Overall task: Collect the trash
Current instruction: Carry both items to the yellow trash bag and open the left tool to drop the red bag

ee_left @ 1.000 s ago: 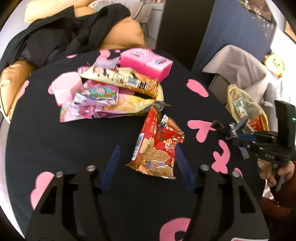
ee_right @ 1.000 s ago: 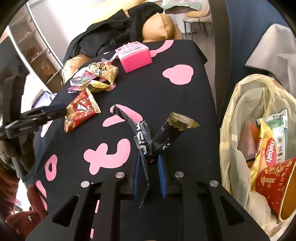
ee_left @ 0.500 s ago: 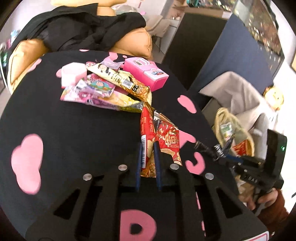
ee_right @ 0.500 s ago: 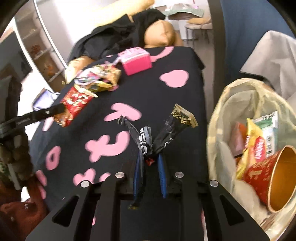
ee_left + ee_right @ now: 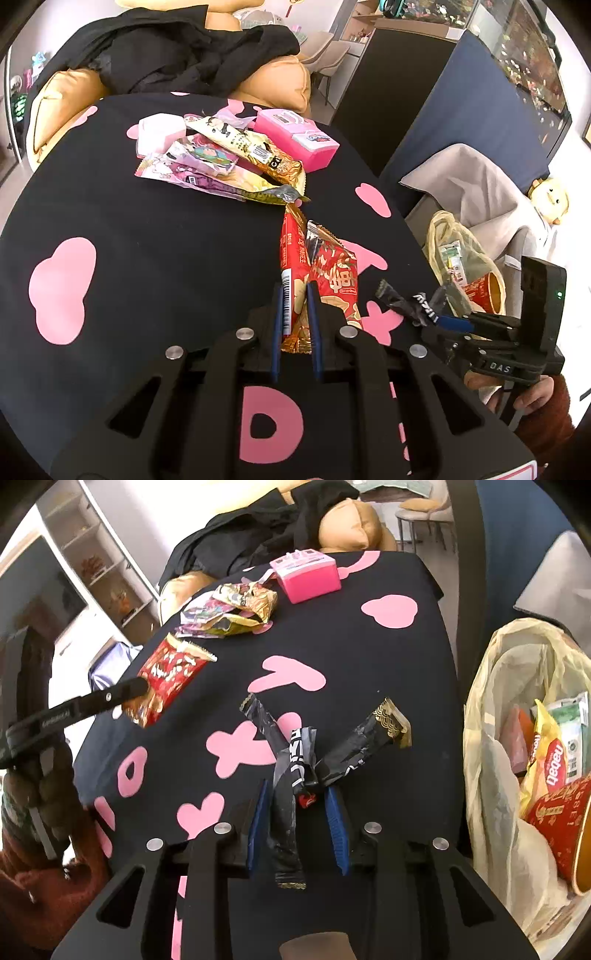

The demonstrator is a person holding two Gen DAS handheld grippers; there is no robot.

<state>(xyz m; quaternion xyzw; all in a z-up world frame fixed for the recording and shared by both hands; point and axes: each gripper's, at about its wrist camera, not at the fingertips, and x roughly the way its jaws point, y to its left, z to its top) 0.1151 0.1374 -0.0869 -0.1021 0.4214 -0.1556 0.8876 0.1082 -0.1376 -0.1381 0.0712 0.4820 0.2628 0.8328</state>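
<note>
- Clamping noted: left gripper [image 5: 294,314] jaws closed on red snack wrapper [image 5: 325,280], over the black table [image 5: 155,240].
- Right gripper [image 5: 298,805] jaws just opened; black wrapper [image 5: 295,764] hangs loose between them, beside trash bag [image 5: 491,738].

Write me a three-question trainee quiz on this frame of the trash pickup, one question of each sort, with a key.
1. True or false: the left gripper is shut on the red wrapper.
2. Multiple choice: where does the trash bag sit in the right wrist view? A) on the cloth beside the pink box; B) off the table's right edge; C) under the black coat.
3. Fill in: the pink box stands on the far part of the black cloth, just right of the wrapper ____.

Key: 1 true. 2 B. 3 pile.

Note for the trainee: the right gripper has just been opening, with the black wrapper between its blue pads.
</note>
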